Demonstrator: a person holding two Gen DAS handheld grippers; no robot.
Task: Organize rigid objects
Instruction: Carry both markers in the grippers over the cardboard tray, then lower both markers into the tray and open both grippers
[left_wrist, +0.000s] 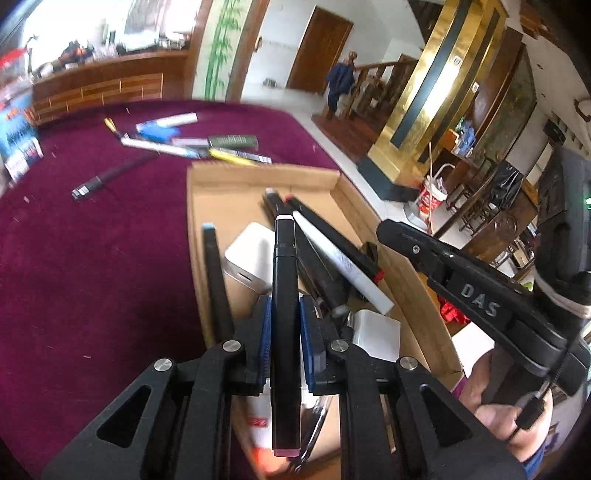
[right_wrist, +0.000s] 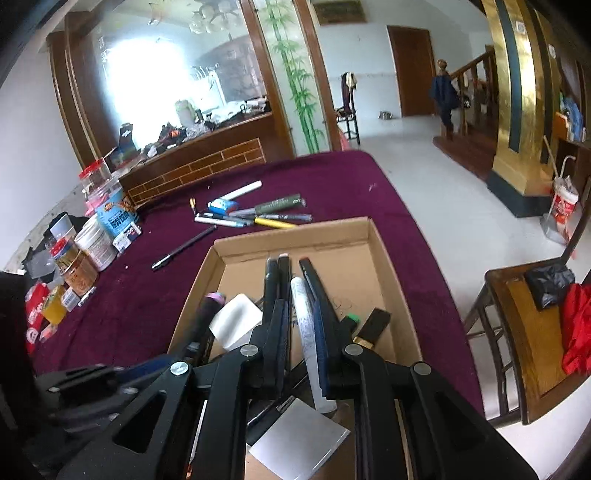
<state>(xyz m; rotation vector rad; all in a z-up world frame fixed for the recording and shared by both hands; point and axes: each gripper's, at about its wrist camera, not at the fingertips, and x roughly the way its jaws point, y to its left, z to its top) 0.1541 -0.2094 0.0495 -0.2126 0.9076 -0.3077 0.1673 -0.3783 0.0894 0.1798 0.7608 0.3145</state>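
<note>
The left gripper (left_wrist: 285, 325) is clamped on a black marker (left_wrist: 285, 295) with pink end caps, its blue pads pressed against the barrel on both sides. The marker runs lengthwise between the jaws, over the near end of a shallow cardboard box (left_wrist: 229, 177) that sits on the maroon tabletop (left_wrist: 92, 258).

The right gripper (right_wrist: 303, 325) also hangs over the box (right_wrist: 332, 236). A white pen (right_wrist: 306, 314) with printed lettering lies in the narrow gap between its jaws — the jaws are drawn fully in, and they seem to pinch the pen, though the angle makes the contact hard to confirm. In the left wrist view the right gripper's black body (left_wrist: 472, 291) reaches in from the right, with the person's hand (left_wrist: 509, 406) wrapped around its handle.

Inside the box lie several dark markers (right_wrist: 275, 280), a white block (right_wrist: 236, 321) and a flat grey card (right_wrist: 299, 439).

Beyond the box, a loose cluster of pens (right_wrist: 255, 214) rests on the cloth, with a single black pen (right_wrist: 184, 247) lying apart, nearer the left edge. Jars and cans (right_wrist: 88, 251) crowd that far left side of the tabletop.
</note>
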